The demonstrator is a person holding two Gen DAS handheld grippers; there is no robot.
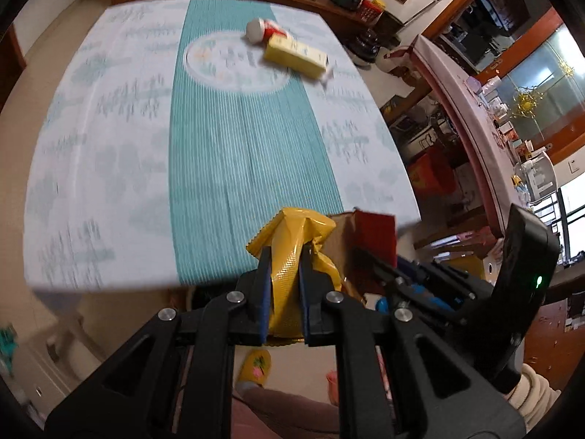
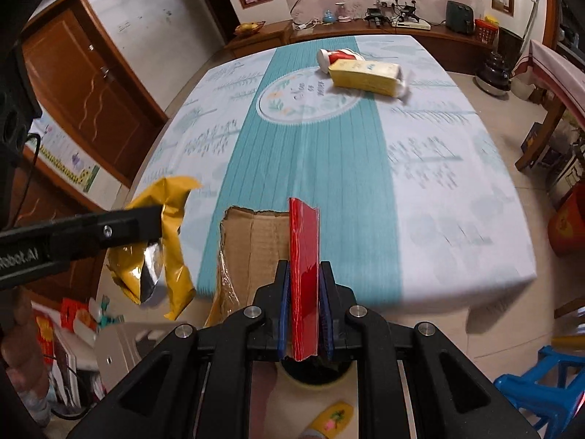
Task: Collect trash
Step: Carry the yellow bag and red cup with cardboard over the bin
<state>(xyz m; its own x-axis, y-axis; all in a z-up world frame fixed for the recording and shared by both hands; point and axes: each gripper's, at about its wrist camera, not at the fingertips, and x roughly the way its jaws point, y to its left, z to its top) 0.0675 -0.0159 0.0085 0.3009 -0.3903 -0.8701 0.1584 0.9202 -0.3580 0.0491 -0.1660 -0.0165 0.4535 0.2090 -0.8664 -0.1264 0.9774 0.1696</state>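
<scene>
left gripper point(image 1: 285, 256) clamps yellow foil wrapper point(image 1: 292, 234) off table's point(image 2: 457, 183) near edge | right gripper point(image 2: 305, 274) clamps red-faced cardboard piece point(image 2: 303, 241) there | yellow tissue pack point(image 2: 365, 73), red-white paper cup point(image 2: 334, 57) touching, table's far end

- On the table point(image 2: 457, 197), a cup point(image 2: 334, 56) is laid touching a box point(image 2: 365, 73), toward 12 o'clock.
- The wrapper point(image 2: 172, 219) is held at 9 o'clock of the cardboard point(image 2: 256, 241).

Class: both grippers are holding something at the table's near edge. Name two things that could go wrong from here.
1. The left gripper pinches the crumpled yellow wrapper only by its middle; it may slip out.
2. The right gripper holds the cardboard box by its red flap; the flap may tear or the box swing.
</scene>
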